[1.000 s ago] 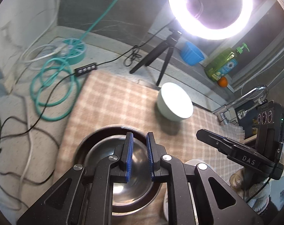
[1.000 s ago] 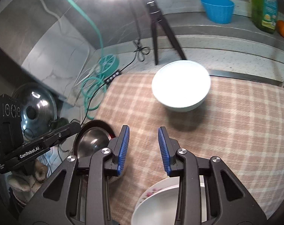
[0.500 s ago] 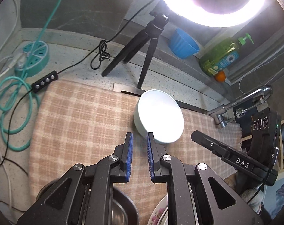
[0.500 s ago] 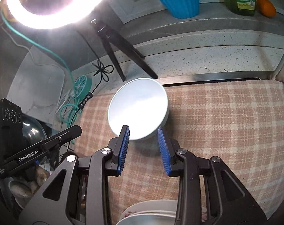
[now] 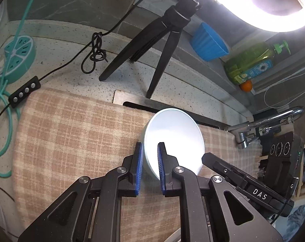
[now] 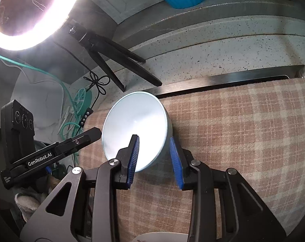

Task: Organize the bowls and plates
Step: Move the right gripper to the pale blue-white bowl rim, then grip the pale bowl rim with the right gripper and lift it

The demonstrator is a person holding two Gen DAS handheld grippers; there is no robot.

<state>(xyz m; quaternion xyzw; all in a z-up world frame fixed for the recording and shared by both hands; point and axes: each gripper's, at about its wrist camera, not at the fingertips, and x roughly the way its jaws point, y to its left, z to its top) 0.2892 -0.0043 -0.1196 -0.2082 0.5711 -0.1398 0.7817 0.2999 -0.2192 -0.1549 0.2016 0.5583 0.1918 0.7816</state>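
Two hand-held grippers close in on a pale bowl [image 5: 173, 139] that sits upright on a checked cloth [image 5: 71, 133] spread over a speckled stone counter [image 5: 67, 52], near the cloth's far edge and just in front of a metal sink rim [image 6: 223, 80]. The left gripper [image 5: 149, 167] has its blue-padded jaws set narrow, one pad on either side of the bowl's near rim, though it is not clear that they press on it. The right gripper [image 6: 154, 160] carries its jaws partly apart, likewise straddling the rim on the opposite side, one pad inside the bowl and one outside; contact cannot be told there either. Behind the bowl a black tripod [image 5: 158, 40] stands on the counter, holding a lit ring lamp [image 6: 31, 20]. A blue cup [image 5: 208, 44], a green soap bottle [image 5: 251, 64] and an orange fruit [image 5: 245, 85] rest on the ledge along the wall, and a chrome tap [image 5: 269, 121] curves in at the right. A teal socket hub [image 5: 19, 58] with its coiled cord lies at the counter's left end. The white edge of a plate [image 6: 162, 237] shows at the lower border.
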